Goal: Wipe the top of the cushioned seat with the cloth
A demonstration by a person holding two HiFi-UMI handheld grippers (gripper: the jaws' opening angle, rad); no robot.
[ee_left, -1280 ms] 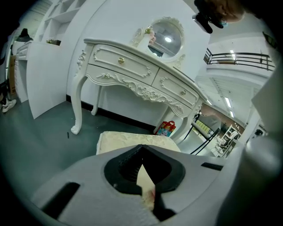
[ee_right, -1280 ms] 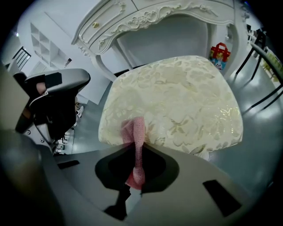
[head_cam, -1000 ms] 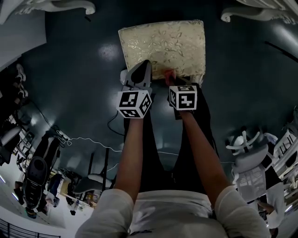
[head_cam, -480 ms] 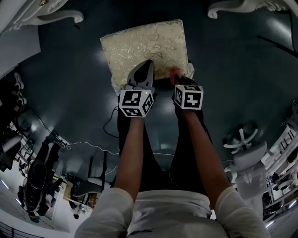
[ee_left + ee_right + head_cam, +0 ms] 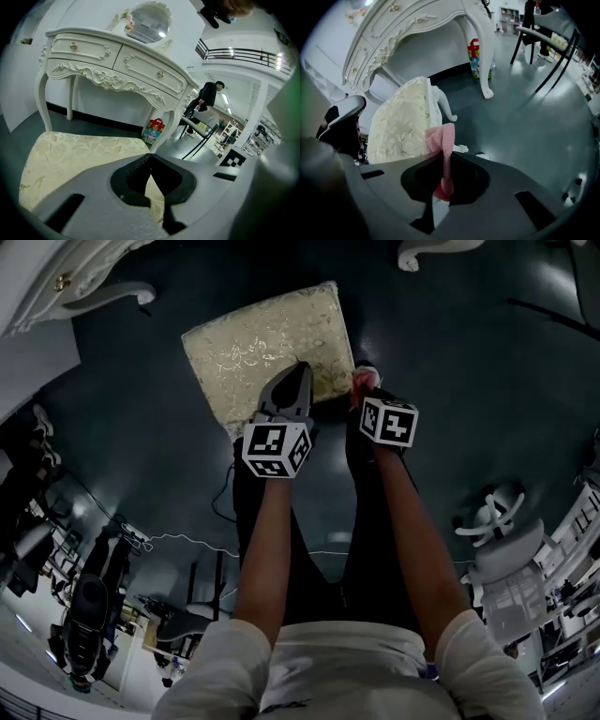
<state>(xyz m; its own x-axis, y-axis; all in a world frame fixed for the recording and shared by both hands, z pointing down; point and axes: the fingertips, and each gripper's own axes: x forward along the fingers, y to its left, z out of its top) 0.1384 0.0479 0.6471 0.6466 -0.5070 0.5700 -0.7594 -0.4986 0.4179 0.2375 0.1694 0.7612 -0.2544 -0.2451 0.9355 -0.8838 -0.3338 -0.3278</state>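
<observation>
The cushioned seat (image 5: 267, 343) is a cream, leaf-patterned stool top, seen also in the left gripper view (image 5: 70, 154) and the right gripper view (image 5: 405, 122). A pink cloth (image 5: 443, 150) hangs pinched in my right gripper (image 5: 443, 157), which is shut on it. In the head view the cloth (image 5: 363, 381) shows at the seat's near right corner, just off the cushion's edge. My left gripper (image 5: 298, 371) hovers over the seat's near edge, its jaws closed tip to tip (image 5: 149, 157) with nothing between them.
A white carved dressing table (image 5: 112, 65) stands behind the seat, its legs (image 5: 485, 56) close by. A small colourful box (image 5: 153, 131) sits on the dark floor under it. Black chairs (image 5: 543, 42) and a person (image 5: 206, 96) are further off. A cable (image 5: 187, 526) runs across the floor.
My view has shifted so the seat sits further left. The right gripper with the cloth has moved rightward to the seat's near right corner. The left gripper stays over the near edge.
</observation>
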